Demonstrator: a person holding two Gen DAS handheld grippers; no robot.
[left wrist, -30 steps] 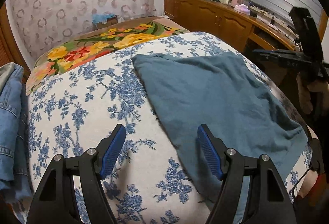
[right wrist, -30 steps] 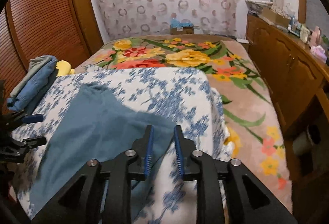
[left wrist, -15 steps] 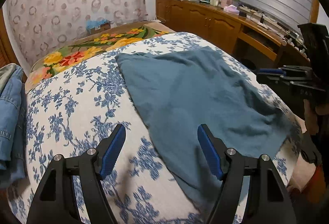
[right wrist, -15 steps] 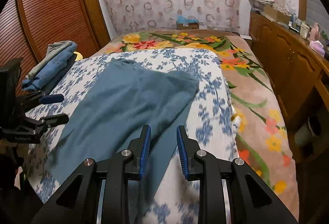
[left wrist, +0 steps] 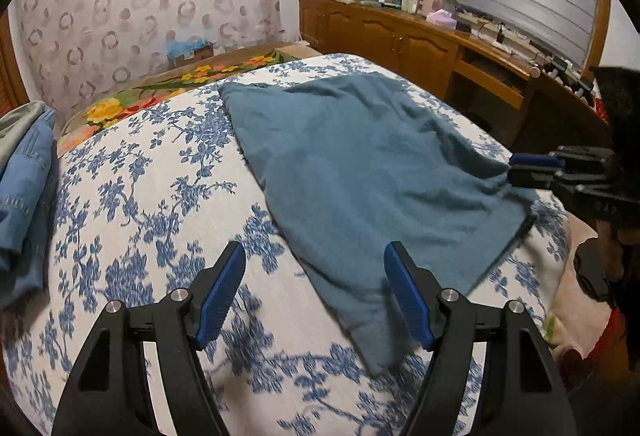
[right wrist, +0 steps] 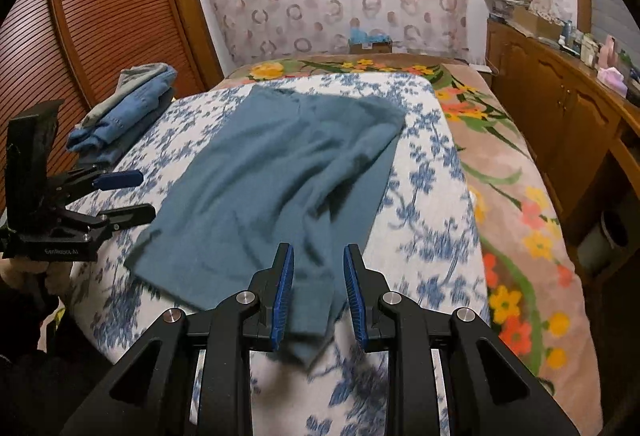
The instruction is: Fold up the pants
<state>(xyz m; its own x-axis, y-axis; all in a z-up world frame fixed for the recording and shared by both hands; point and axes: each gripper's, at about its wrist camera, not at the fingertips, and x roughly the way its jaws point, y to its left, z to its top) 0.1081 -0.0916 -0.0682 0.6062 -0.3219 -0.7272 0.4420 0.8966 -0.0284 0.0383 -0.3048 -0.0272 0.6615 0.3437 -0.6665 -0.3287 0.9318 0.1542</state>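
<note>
The teal pants [left wrist: 360, 172] lie spread on the blue-flowered bedspread [left wrist: 152, 204], also in the right wrist view [right wrist: 272, 180]. My left gripper [left wrist: 314, 292] is open, just short of the cloth's near corner; it shows from the side in the right wrist view [right wrist: 136, 194], apart from the near left edge. My right gripper [right wrist: 318, 288] is partly open with the cloth's near edge lying between its fingers, not pinched. It shows in the left wrist view [left wrist: 520, 168] at the cloth's right edge.
A pile of folded jeans [right wrist: 124, 112] sits at the bed's left side. A floral blanket [right wrist: 516, 204] covers the bed's far and right parts. A wooden cabinet [right wrist: 560, 108] with clutter runs along the right; a wooden slatted door [right wrist: 92, 16] stands left.
Both grippers pulled back toward the near edge of the bed. The right gripper's fingers opened wider. The pants now lie flatter, more spread out.
</note>
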